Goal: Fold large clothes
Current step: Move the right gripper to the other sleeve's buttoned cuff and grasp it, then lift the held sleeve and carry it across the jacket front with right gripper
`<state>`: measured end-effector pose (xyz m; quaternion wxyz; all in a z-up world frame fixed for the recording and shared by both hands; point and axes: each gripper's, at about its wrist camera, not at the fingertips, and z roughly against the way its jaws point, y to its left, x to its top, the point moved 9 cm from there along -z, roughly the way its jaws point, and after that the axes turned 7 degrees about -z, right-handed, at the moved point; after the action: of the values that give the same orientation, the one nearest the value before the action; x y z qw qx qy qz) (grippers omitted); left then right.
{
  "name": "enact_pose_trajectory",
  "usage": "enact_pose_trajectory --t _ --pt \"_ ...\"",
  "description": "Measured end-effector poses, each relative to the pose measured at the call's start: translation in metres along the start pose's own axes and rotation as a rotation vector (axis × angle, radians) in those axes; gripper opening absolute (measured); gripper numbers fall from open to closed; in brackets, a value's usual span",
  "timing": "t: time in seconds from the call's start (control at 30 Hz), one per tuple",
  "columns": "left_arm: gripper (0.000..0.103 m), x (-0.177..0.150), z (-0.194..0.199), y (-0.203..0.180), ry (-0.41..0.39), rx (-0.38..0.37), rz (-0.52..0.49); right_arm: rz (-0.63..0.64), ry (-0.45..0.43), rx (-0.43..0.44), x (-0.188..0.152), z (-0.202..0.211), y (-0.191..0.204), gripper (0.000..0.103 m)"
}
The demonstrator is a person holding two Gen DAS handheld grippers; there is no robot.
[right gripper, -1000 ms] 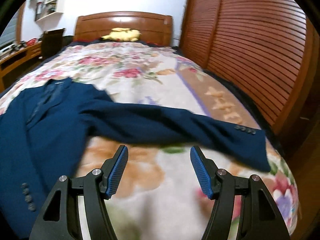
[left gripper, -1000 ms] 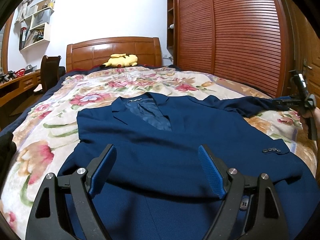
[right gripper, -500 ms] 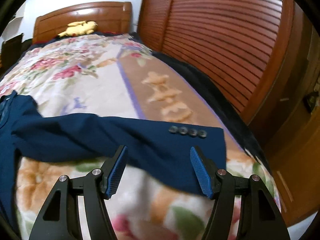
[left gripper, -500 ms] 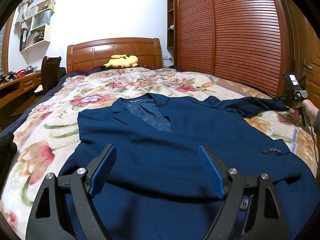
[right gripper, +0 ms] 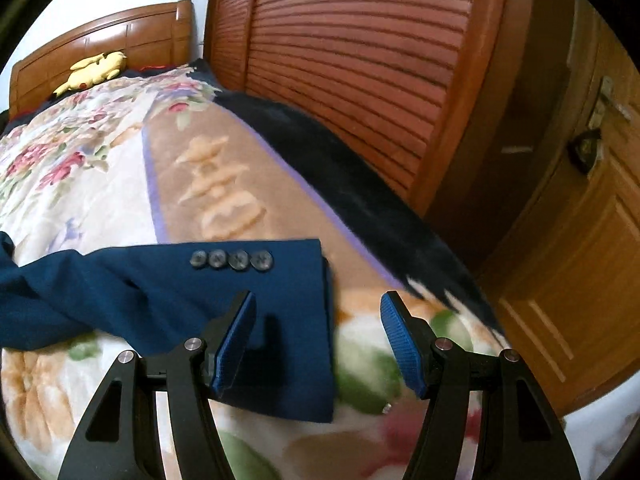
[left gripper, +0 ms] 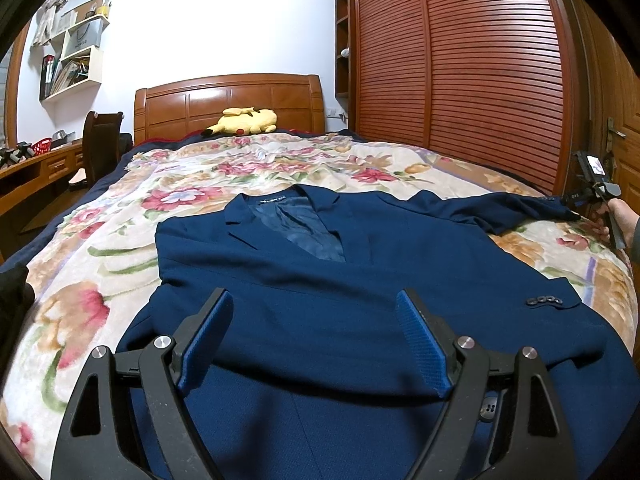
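Note:
A navy blue suit jacket (left gripper: 320, 280) lies face up on the floral bedspread (left gripper: 120, 232), collar toward the headboard. My left gripper (left gripper: 316, 328) hovers open over the jacket's lower front, nothing between its blue pads. One sleeve (left gripper: 492, 208) stretches out to the right edge of the bed. In the right wrist view that sleeve's cuff (right gripper: 288, 300), with a row of grey buttons (right gripper: 232, 260), lies flat, and my right gripper (right gripper: 318, 340) stands open just over the cuff's end, its left finger above the cloth. A hand holds the right gripper (left gripper: 596, 196) at the far right.
A yellow plush toy (left gripper: 244, 120) rests by the wooden headboard (left gripper: 228, 100). Slatted wardrobe doors (left gripper: 460, 60) run along the bed's right side, with a wooden door (right gripper: 580, 220) beyond. A dark blanket edge (right gripper: 352, 168) hangs there. A desk and chair (left gripper: 100, 140) stand left.
The right gripper swung rightward along the sleeve and rolled, so the buttoned cuff now lies right under its fingers. The left gripper and jacket body have not moved.

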<state>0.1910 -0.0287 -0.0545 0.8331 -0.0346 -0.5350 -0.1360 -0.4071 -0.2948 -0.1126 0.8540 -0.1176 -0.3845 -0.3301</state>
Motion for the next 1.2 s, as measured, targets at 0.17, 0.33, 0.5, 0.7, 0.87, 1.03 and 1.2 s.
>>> enact_pose_trajectory --t 0.17,0.33,0.5,0.7,0.87,1.03,1.2 --pt "0.084 -0.001 0.000 0.001 0.004 0.001 0.000 0.011 0.076 0.050 -0.019 -0.016 0.011 0.067" --pt "0.084 0.000 0.002 0.003 -0.014 0.006 0.005 0.092 0.077 0.023 -0.028 -0.021 0.027 0.062" --pt "0.084 -0.001 -0.002 0.002 -0.004 0.011 0.007 0.190 0.062 0.063 -0.032 -0.007 0.047 0.022" --pt "0.084 -0.002 -0.006 0.002 0.029 0.012 0.007 0.270 -0.035 0.137 -0.046 0.057 0.074 0.013" --pt "0.084 0.007 0.005 0.000 0.039 -0.009 -0.002 0.326 -0.147 0.224 -0.058 0.138 0.097 0.013" --pt "0.084 0.015 0.043 0.007 0.004 -0.058 0.057 0.373 -0.233 0.324 -0.071 0.207 0.127 0.012" --pt "0.084 0.017 0.079 0.021 -0.007 -0.017 0.046 0.407 -0.290 0.423 -0.086 0.261 0.156 0.012"
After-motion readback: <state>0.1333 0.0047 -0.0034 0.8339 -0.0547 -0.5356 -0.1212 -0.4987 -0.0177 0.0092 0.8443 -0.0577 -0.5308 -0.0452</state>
